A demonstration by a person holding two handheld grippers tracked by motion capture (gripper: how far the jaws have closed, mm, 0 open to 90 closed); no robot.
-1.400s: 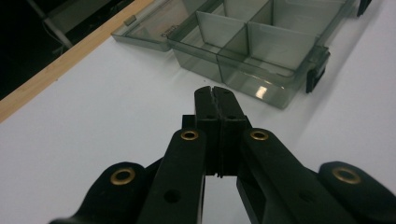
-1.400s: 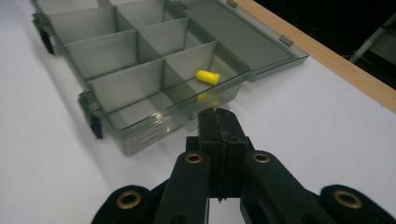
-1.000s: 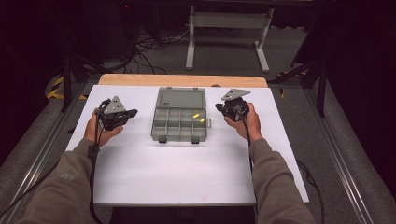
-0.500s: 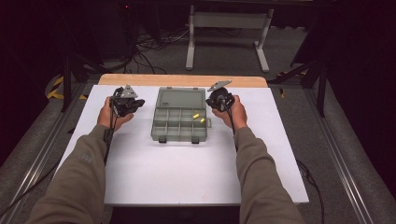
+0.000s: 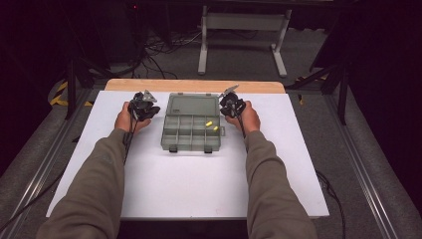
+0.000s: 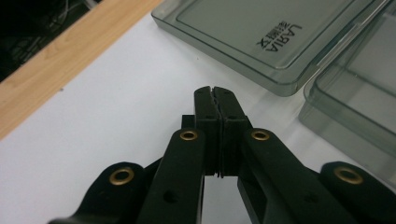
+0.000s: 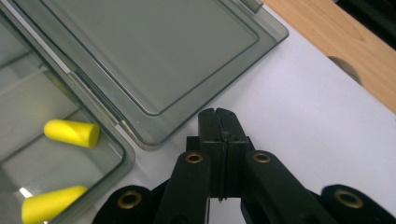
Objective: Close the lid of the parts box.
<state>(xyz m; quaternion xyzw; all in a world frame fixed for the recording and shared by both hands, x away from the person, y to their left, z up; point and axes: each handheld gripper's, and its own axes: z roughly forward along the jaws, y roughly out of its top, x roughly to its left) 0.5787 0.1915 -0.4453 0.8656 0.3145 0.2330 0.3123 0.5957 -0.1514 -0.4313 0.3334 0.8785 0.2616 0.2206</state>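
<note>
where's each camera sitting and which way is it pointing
High view: above the person's side, facing forward and down on the table; both forearms and hands show.
Left gripper view: rides the left tongs, shut, aimed at the open lid of the organizer box.
Right gripper view: rides the right tongs, shut, aimed at the lid beside two yellow earplugs.
Both gripper views share the lid.

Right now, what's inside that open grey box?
Two yellow earplugs lie in the right-hand compartments of the compartment box; the other compartments look bare, though its near wall hides the front row's floor.
</note>
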